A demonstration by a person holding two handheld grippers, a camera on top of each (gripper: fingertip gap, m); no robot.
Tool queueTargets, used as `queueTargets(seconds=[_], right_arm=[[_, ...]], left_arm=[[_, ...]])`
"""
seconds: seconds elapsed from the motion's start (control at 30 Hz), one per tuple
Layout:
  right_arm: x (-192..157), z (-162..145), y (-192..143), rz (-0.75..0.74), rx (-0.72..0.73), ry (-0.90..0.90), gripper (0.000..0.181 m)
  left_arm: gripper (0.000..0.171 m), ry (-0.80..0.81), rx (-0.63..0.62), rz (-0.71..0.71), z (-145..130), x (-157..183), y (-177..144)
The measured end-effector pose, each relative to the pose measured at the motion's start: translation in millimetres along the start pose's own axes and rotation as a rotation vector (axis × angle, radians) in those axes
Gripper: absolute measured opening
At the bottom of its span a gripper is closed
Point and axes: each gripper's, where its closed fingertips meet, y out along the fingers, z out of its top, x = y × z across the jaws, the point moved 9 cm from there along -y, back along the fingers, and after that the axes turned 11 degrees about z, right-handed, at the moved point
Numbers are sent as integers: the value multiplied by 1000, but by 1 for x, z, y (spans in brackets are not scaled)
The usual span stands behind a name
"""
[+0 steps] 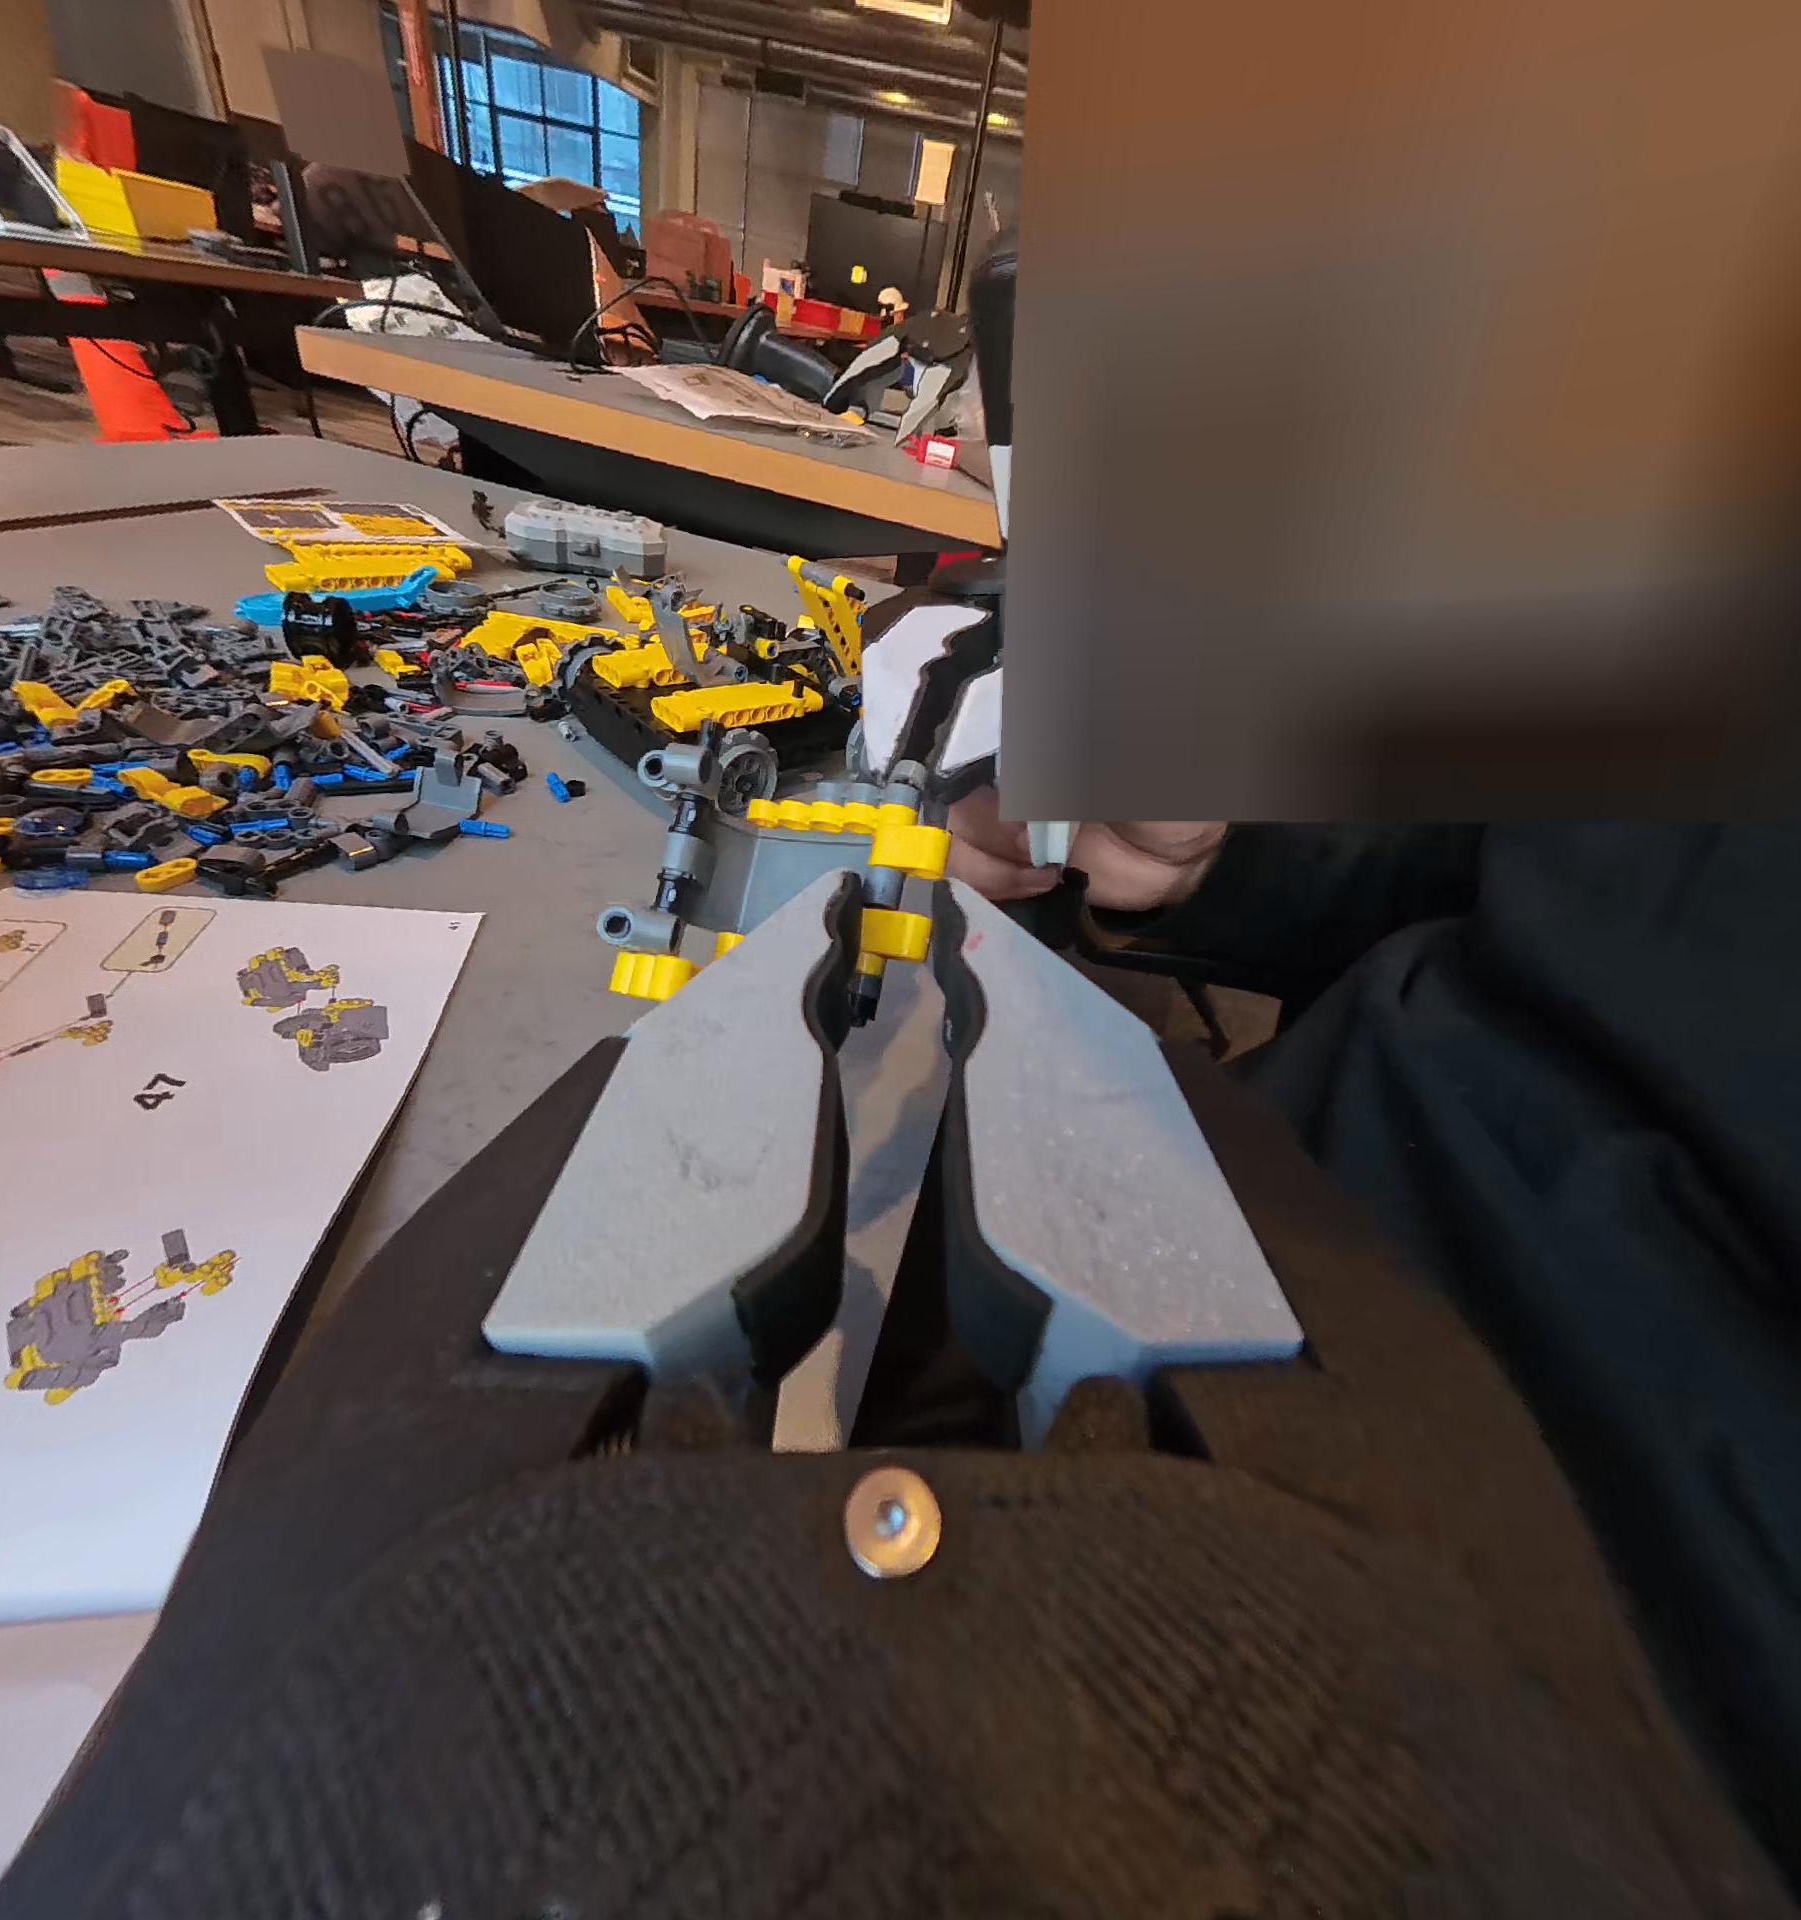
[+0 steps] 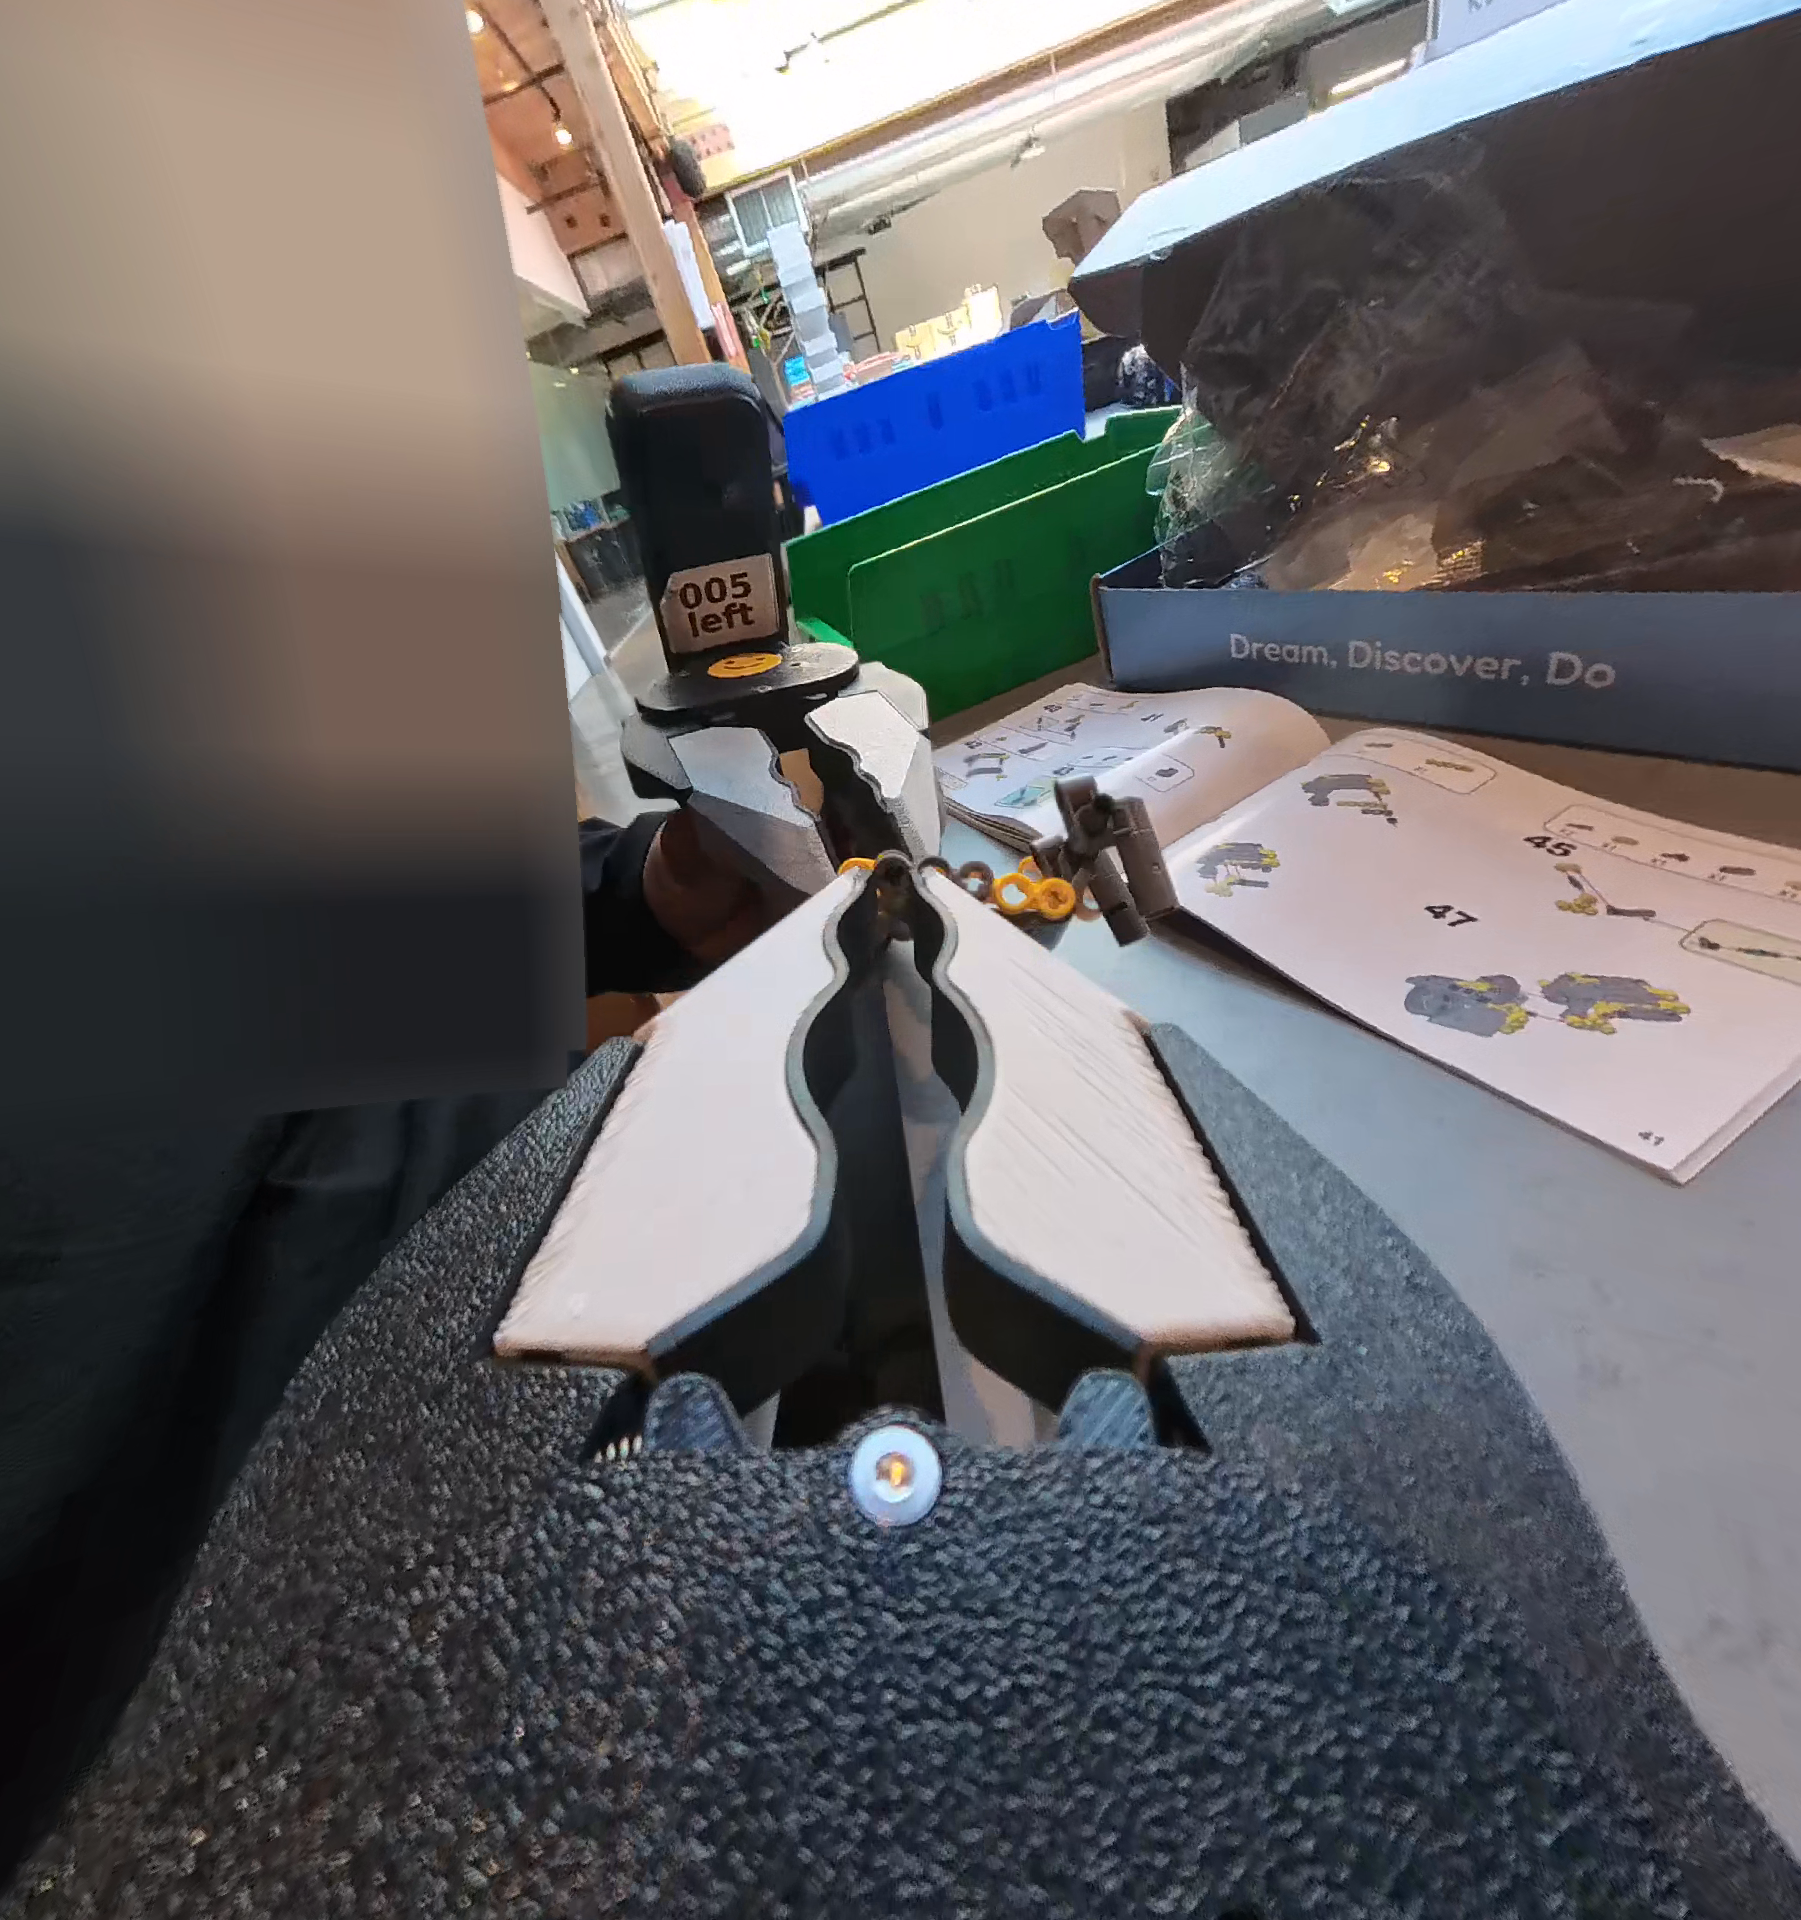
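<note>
On my left, a heap of loose grey, yellow and blue plastic building pieces (image 1: 179, 748) covers the grey desk (image 1: 543, 935), with the open white instruction booklet (image 1: 148, 1195) lying nearer me. My left gripper (image 1: 888, 914) has its fingers clamped on the grey-and-yellow brick assembly (image 1: 802, 842), held just above the desk. From the opposite side my right gripper (image 2: 888, 878) has its fingers closed on the same assembly's end. Far right stands an open dark cardboard box (image 2: 1498, 644)

Grey table (image 1: 522, 914): loose bricks (image 1: 148, 748), open instruction booklet (image 2: 1447, 935), box (image 2: 1498, 665).
</note>
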Motion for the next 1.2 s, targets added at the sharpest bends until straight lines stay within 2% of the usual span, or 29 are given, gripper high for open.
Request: queueTargets(seconds=[0.23, 0.33, 0.53, 0.7, 0.93, 1.2], right_arm=[[2, -4, 1, 3, -7, 29, 5], [4, -6, 3, -22, -61, 20, 5], [9, -15, 3, -146, -236, 31, 4], [17, -20, 1, -193, -282, 108, 4], [7, -42, 3, -197, -200, 325, 5], [-11, -62, 9, -318, -139, 222, 5]], left_arm=[[10, 116, -58, 71, -1, 4, 2], [10, 183, -110, 108, -5, 6, 4], [9, 339, -293, 254, -16, 1, 11], [9, 501, -376, 314, -21, 6, 17], [9, 547, -486, 349, -32, 17, 12], [10, 582, -502, 331, -44, 32, 6]])
